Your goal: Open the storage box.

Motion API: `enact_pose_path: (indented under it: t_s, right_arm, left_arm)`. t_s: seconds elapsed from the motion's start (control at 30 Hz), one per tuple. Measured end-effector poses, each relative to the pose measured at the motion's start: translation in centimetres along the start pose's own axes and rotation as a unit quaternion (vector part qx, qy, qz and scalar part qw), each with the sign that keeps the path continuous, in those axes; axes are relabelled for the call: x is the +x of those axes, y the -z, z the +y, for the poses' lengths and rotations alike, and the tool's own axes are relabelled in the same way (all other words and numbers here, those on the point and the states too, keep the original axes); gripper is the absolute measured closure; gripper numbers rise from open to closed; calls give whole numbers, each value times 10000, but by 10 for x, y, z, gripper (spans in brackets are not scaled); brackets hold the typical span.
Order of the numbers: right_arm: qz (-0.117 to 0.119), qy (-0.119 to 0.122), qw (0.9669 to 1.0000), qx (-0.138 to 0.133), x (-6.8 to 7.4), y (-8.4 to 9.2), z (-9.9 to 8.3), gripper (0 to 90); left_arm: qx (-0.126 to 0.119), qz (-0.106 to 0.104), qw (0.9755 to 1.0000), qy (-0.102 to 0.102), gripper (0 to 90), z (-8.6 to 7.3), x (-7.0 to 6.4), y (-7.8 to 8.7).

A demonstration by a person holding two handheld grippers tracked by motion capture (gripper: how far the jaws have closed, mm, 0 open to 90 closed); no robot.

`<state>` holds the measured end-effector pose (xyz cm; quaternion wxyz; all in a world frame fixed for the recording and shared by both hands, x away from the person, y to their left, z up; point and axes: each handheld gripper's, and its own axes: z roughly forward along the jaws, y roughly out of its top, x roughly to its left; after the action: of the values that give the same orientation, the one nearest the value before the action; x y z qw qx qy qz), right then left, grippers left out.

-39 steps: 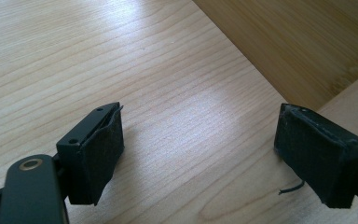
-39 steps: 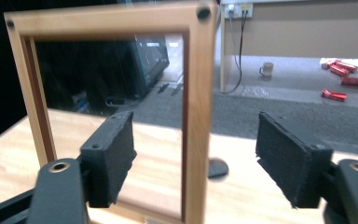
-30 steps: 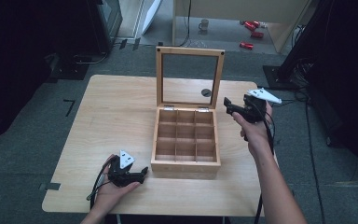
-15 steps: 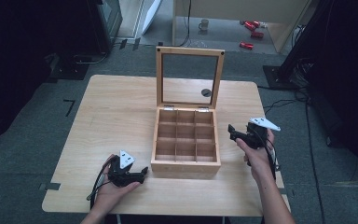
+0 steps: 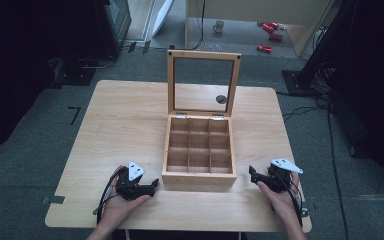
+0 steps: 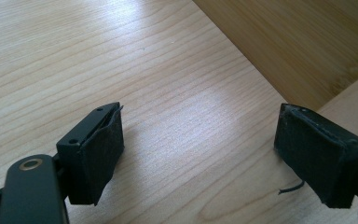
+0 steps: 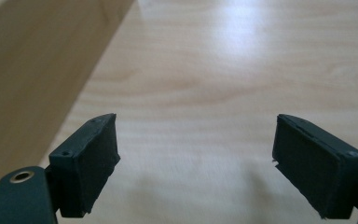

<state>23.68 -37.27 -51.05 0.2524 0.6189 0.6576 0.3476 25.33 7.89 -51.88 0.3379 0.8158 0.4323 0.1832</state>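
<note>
The pale wooden surface [image 5: 130, 115] carries everything here and is bare apart from one item. Near its middle, slightly toward the near edge, stands the wooden box [image 5: 199, 150], its glass-paned lid [image 5: 203, 85] swung up and standing upright at the far side on its hinges. That leaves the grid of nine compartments open from above, and as far as the high view shows, they hold nothing. A small dark round mark [image 5: 221, 99] is visible through the lid's pane on the surface behind.

The person's two hands rest on the surface at the near edge, one on each side of the box, a likely waiting posture with the box free between them. The left claw [image 5: 150, 186] lies just beside the box's near left corner, pointing toward it; in the left gripper view its pads [image 6: 103, 149] stand wide apart over bare wood, with the box wall rising at the upper right. The right claw [image 5: 252, 172] sits near the box's near right corner, equally wide and holding nothing, its pads [image 7: 95, 154] framing bare surface beside the box's side.
</note>
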Motion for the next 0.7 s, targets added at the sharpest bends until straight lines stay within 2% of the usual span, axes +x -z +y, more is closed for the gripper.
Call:
enact_pose_path:
  t_s: [0.1,0.27,0.3,0.47,0.7]
  right_arm:
    - [-31,-54,10000,75,-1,5,-9,144]
    - [-111,114,9995,277,6,6,-23,137]
    - [-137,170,9995,247,7,6,-24,137]
    - [-189,322,9989,294,14,6,-26,133]
    - [-185,313,9989,297,14,6,-26,132]
  left_arm:
    - [-1,0,10000,1,162,0,0,0]
    - [1,0,10000,-2,162,0,0,0]
    - [0,0,10000,-2,162,0,0,0]
    - [-2,-4,10000,7,162,0,0,0]
    - [-3,-4,10000,7,162,0,0,0]
